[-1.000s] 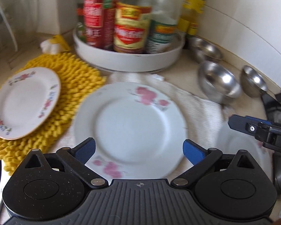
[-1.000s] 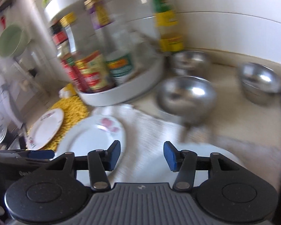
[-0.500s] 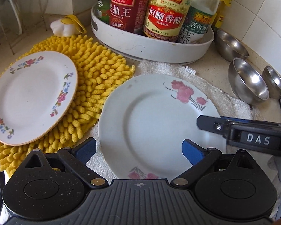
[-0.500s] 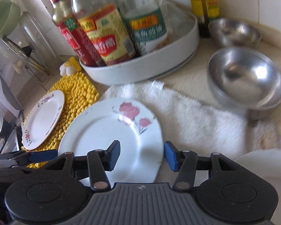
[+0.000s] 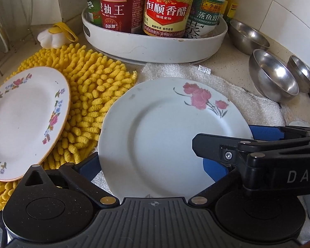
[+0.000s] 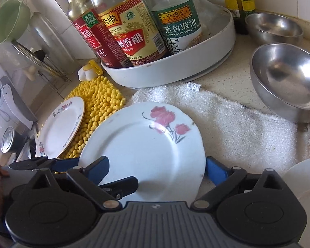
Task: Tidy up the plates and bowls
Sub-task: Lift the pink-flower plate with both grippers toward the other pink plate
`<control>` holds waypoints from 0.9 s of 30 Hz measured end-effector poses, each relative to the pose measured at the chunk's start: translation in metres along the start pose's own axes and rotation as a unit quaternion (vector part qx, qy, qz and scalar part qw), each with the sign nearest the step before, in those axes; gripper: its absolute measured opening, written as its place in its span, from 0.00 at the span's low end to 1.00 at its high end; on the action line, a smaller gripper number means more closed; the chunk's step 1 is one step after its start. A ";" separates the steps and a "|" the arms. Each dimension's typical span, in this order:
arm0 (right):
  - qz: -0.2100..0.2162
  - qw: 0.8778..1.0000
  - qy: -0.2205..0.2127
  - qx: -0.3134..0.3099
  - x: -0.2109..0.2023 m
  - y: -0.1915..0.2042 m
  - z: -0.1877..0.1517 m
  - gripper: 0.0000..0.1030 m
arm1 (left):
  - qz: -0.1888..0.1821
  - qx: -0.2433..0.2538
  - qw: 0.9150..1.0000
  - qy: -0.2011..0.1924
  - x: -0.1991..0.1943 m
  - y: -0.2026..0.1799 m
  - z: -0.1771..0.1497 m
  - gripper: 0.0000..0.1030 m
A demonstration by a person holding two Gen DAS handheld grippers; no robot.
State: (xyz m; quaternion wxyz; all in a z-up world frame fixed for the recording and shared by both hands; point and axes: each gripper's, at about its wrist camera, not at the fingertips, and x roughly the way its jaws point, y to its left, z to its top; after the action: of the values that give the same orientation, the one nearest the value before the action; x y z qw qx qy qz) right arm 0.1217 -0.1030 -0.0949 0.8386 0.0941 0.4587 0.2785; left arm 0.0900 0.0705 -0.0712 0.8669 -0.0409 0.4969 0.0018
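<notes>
A kitchen counter [image 5: 233,66] runs into a tiled corner, with cloths spread over it. Nearest the cameras, the left tongs [image 5: 153,167] and right tongs [image 6: 157,171] both stand wide open, pinching nothing. A second ago they hung back from the rose plate [image 5: 165,128]. Now both have closed in, so its near rim lies between each pair of fingers, and one right finger reaches over the plate's face. The plate itself seems not to have shifted. It lies on the white towel [image 6: 237,119], its left edge over the yellow mat [image 5: 93,86]. I judge that a pickup is being set up and that nothing has been stacked yet.

There are three plates. Besides the rose plate, a plain white one [image 6: 303,177] sits at the right edge, only partly in view. A small flowered plate [image 5: 24,119] sits on the mat, well left.

Beyond the towel stand three steel bowls: a middle bowl [image 5: 272,76], a small bowl [image 5: 303,72] touching or just beside it, and a far bowl [image 5: 248,35] near the wall. They are all apart from the plates.

Farthest back, a white tray [image 5: 155,45] holds at least four bottles [image 5: 165,6]. One more bottle stands behind it.
</notes>
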 end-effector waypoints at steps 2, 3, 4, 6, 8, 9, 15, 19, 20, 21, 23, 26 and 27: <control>-0.002 1.000 -0.001 0.001 0.000 0.001 0.000 0.97 | 0.001 -0.001 1.000 0.000 0.000 0.000 0.001 1.00; -0.006 1.000 -0.001 0.001 0.000 0.002 0.000 0.94 | 0.001 -0.001 1.000 0.001 0.000 0.000 0.001 1.00; -0.010 1.000 -0.002 -0.001 0.000 0.002 0.001 0.92 | 0.001 -0.002 1.000 0.001 0.001 0.000 0.002 1.00; -0.016 1.000 -0.003 -0.001 -0.002 0.001 0.001 0.86 | 0.001 -0.004 1.000 0.002 0.001 0.000 0.003 1.00; -0.015 1.000 -0.003 0.001 -0.002 0.000 0.001 0.85 | 0.004 -0.003 1.000 0.002 0.001 -0.001 0.004 0.99; -0.014 1.000 -0.004 0.005 -0.003 -0.002 0.001 0.84 | 0.005 -0.005 1.000 0.001 0.000 -0.001 0.004 0.98; -0.008 1.000 -0.007 0.012 -0.007 -0.005 0.000 0.82 | 0.014 -0.002 1.000 -0.007 -0.002 -0.002 0.004 0.97; -0.007 1.000 -0.016 0.006 -0.010 -0.003 -0.001 0.82 | 0.017 -0.001 1.000 -0.012 -0.003 -0.002 0.004 0.97; -0.007 1.000 -0.019 0.003 -0.012 -0.002 -0.001 0.82 | 0.017 -0.001 1.000 -0.014 -0.004 -0.001 0.004 0.97; -0.006 1.000 -0.022 0.000 -0.014 -0.001 -0.001 0.82 | 0.017 -0.002 1.000 -0.015 -0.004 -0.001 0.004 0.97; -0.004 1.000 -0.027 -0.004 -0.016 0.000 -0.001 0.82 | 0.019 -0.002 1.000 -0.017 -0.006 -0.002 0.004 0.97; -0.002 0.999 -0.032 0.000 -0.019 0.000 -0.001 0.82 | 0.021 0.003 1.000 -0.023 -0.009 -0.004 0.005 0.97; -0.002 0.999 -0.034 0.001 -0.020 0.000 -0.001 0.82 | 0.020 0.003 0.999 -0.024 -0.010 -0.004 0.005 0.97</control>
State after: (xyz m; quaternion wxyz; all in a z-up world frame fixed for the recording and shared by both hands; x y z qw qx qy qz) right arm 0.1124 -0.1143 -0.0809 0.8542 0.1032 0.4303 0.2730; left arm 0.0892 0.0669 -0.0600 0.8787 -0.0280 0.4762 0.0187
